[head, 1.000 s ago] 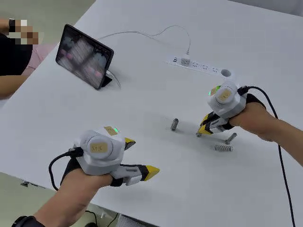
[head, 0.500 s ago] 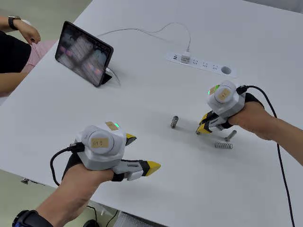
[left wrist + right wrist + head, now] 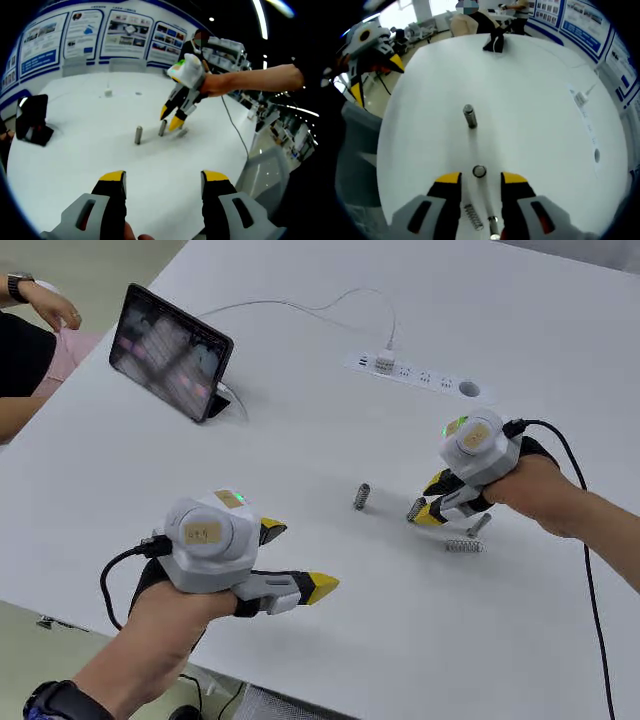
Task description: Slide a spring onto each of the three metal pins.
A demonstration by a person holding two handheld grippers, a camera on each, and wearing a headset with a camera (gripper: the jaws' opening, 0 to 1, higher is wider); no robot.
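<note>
Movement at the right gripper (image 3: 430, 501): a second earlier only a stub of the second pin (image 3: 415, 508) peeped from under its yellow tips, and now that pin stood as a full grey cylinder, just beside the ribbed pin (image 3: 361, 496) on the right gripper's side. That read as a pin freshly set upright and let go. The ribbed pin looked already sprung, so by my reckoning one was done, one stood ready and one waited. The third pin (image 3: 478, 525) lay flat beyond the second, farther from the ribbed pin, with the loose spring (image 3: 463, 545) just beside it.

The head view couldn't settle the grip. The right gripper view did: it looked down on the second pin's round top, jaws apart, a sliver of table (image 3: 520, 100) on either side, nothing clamped. The left gripper view gave the side-on picture, both pins upright and near each other. The left gripper (image 3: 303, 558) hung well apart from the ribbed pin, towards the table's near edge, jaws spread wide with nothing between them. Whether the second pin wore a spring, I couldn't tell.
</note>
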